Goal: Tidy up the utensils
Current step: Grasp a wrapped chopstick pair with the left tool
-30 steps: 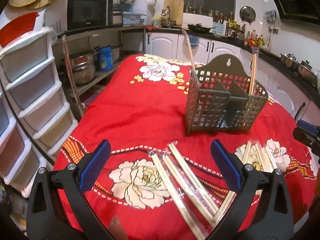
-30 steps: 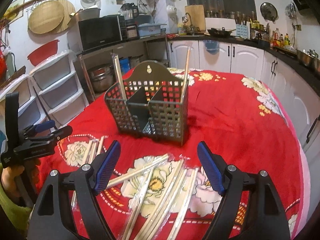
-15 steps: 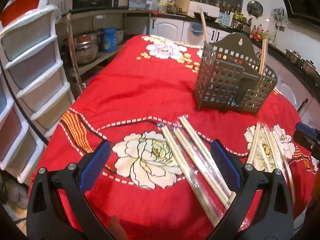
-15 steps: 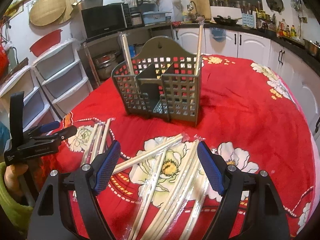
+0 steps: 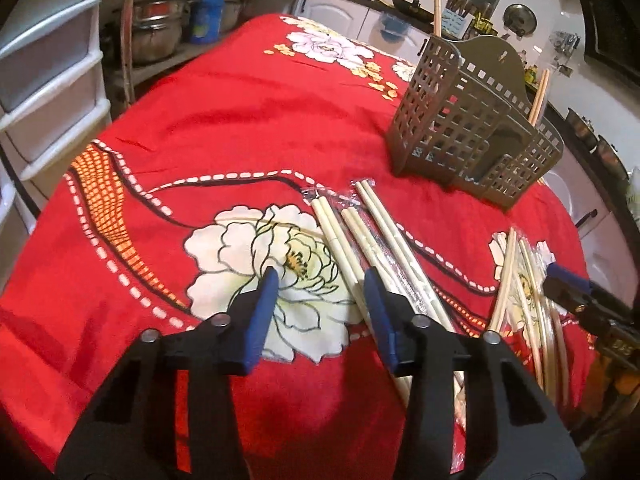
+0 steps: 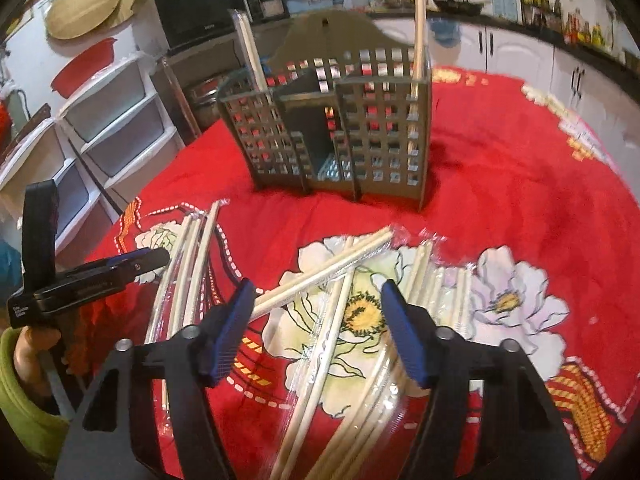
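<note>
Both tongs dropped lower, jaws just closing, nothing gripped. Left tongs [image 5: 320, 292] and right tongs [image 6: 318, 300] apart over wrapped chopsticks [image 6: 320, 276] on bench, ready for basket [image 6: 340, 136].

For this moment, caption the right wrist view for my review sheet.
Right gripper, jaws just narrowed and still apart, above wrapped chopsticks on red floral cloth; grey utensil caddy behind.

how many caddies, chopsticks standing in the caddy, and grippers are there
utensil caddy: 1
chopsticks standing in it: 2
grippers: 2 (left gripper, right gripper; jaws have just been closing, nothing gripped)
total: 5
loose wrapped chopsticks overlap too much to count
</note>
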